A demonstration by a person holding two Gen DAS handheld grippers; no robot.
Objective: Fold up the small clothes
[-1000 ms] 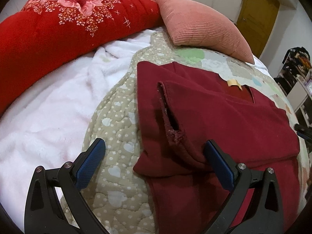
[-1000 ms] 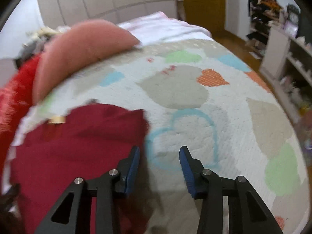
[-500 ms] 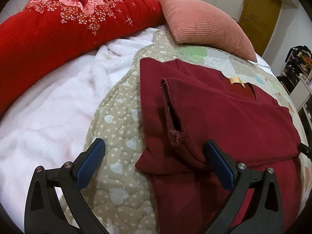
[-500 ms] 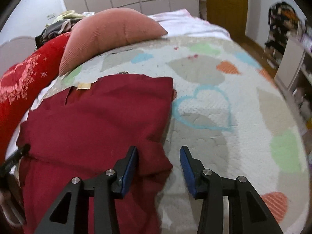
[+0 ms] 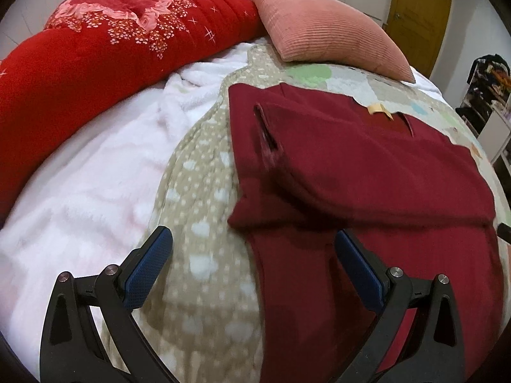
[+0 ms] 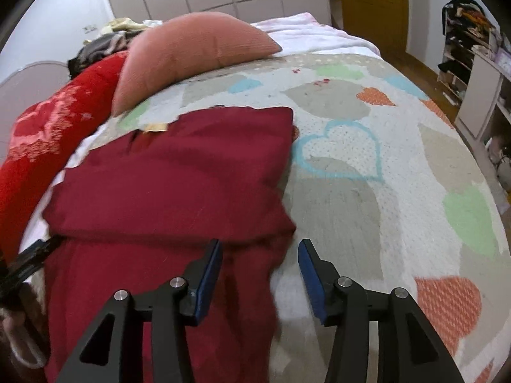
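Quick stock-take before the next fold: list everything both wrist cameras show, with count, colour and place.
garment: one, dark red, partly folded on the quilt
label: one, tan, at the garment's neckline
quilt: one, beige with coloured hearts, covering the bed
fleece blanket: one, pale pink-white, left of the quilt
floral quilt: one, bright red, rolled at the bed's far side
cushion: one, salmon pink, beyond the garment
door: one, yellow-brown, far wall
shelves: white, cluttered, right
left gripper: black, blue pads, open
right gripper: same, open, over the garment's right edge

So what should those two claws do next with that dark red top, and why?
Probably lower both and pinch the near hem to fold it up. The dark red top already has its sides folded in, and the left gripper and right gripper hang open and empty over its lower corners.
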